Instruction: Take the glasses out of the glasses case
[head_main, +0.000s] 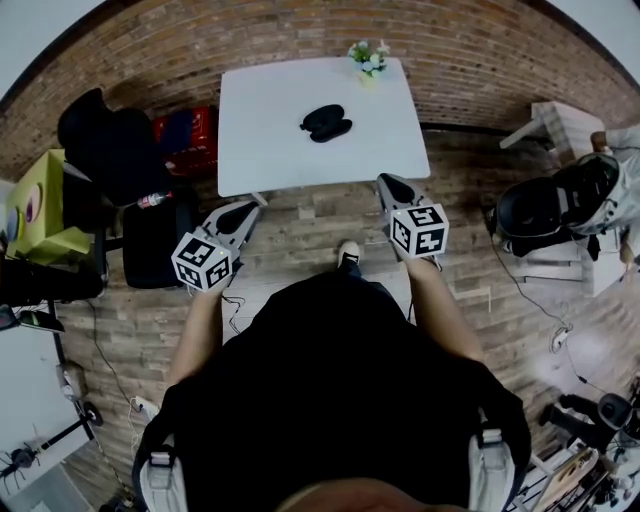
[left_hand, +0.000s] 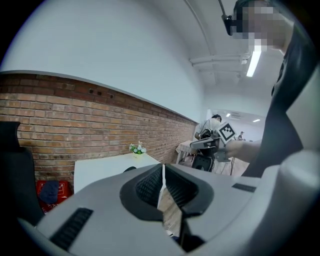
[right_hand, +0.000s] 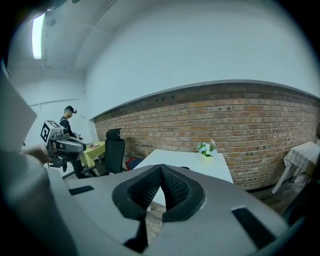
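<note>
both my left tongs (head_main: 252, 204) and my right tongs (head_main: 388, 183) are hovering pressed together and empty at the near edge of the white table (head_main: 260, 150), where the black glasses case (head_main: 325, 122) is lying near a flower pot (head_main: 368, 60).

Probably a lab: brick wall (right_hand: 240, 115), office chair (right_hand: 114, 149)

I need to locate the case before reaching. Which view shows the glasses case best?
The head view: the whole dark glasses case lies in plain sight on the white table. Both gripper views show only a dark sliver of it behind their jaws.
</note>
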